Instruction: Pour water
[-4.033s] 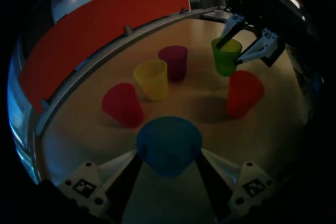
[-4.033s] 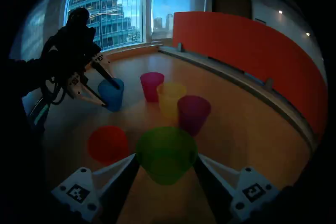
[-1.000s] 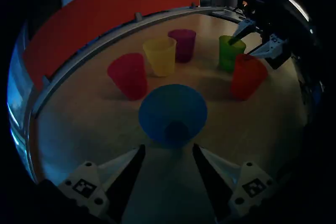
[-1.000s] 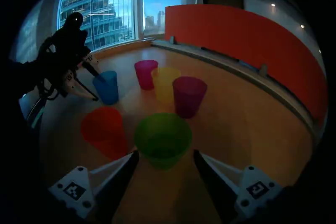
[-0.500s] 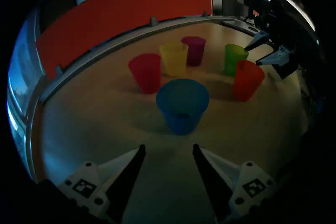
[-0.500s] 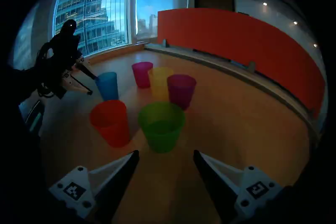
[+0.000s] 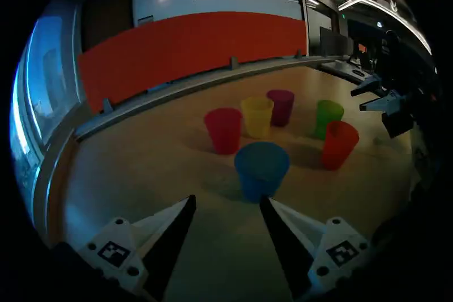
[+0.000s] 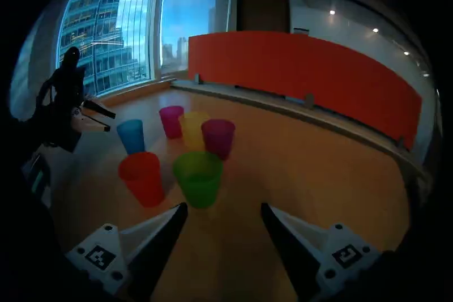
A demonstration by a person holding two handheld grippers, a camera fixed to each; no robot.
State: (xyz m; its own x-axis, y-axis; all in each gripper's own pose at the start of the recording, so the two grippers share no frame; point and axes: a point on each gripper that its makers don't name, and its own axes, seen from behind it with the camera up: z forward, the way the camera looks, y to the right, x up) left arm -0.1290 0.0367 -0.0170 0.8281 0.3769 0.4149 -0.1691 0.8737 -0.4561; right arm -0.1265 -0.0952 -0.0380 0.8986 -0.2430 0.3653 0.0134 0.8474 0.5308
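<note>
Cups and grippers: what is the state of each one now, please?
blue cup, upright, free
green cup, upright, free
orange-red cup, upright, free
pink cup, upright, free
yellow cup, upright, free
purple cup, upright, free
left gripper, open, empty
right gripper, open, empty

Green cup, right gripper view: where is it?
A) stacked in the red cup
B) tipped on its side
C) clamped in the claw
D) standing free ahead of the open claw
D: the green cup stands upright on the table, beyond the right claw, whose fingers are spread.
</note>
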